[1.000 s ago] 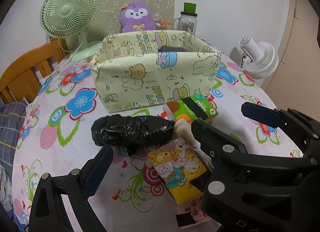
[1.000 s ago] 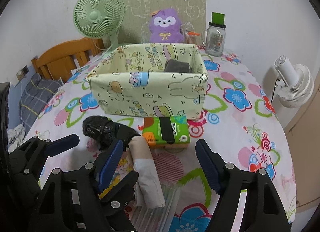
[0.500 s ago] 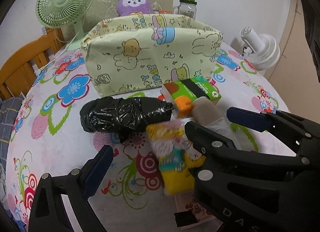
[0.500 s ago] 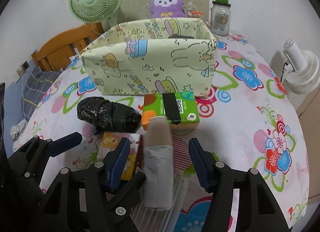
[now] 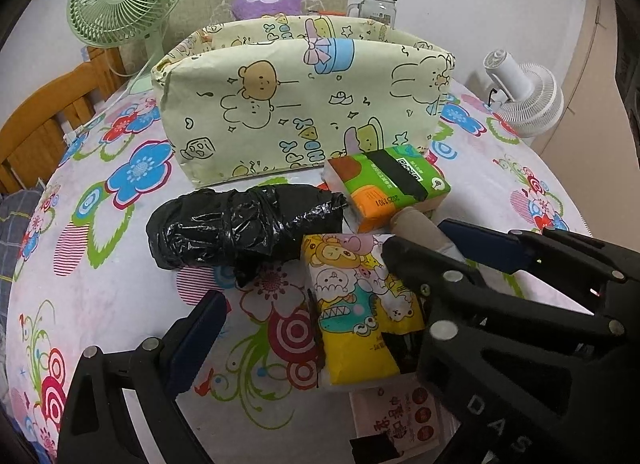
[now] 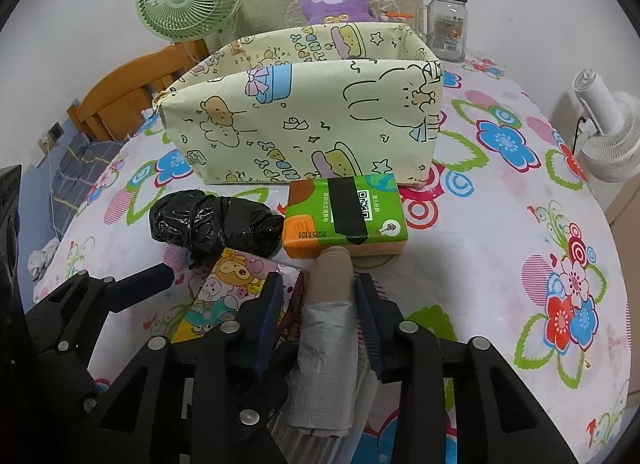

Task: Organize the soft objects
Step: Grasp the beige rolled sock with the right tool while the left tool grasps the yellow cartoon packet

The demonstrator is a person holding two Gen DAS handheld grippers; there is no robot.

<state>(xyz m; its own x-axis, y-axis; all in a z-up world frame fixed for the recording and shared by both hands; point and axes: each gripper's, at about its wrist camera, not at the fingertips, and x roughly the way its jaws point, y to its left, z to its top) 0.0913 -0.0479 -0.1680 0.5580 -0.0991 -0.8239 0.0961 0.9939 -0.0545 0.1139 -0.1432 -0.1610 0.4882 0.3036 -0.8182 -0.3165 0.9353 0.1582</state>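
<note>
Grasp step: right gripper [image 6: 320, 296] clamped on the roll [image 6: 329, 324] lying just in front of the bin [image 6: 304, 119], left gripper [image 5: 304, 284] spread wide, gripping nothing; next: lift over the bin's front wall, drop inside.

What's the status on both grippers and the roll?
Right gripper shut on bag roll. Left gripper open, straddling yellow tissue pack, not gripping. Green tissue pack sits at the roll's tip, before the fabric bin.
</note>
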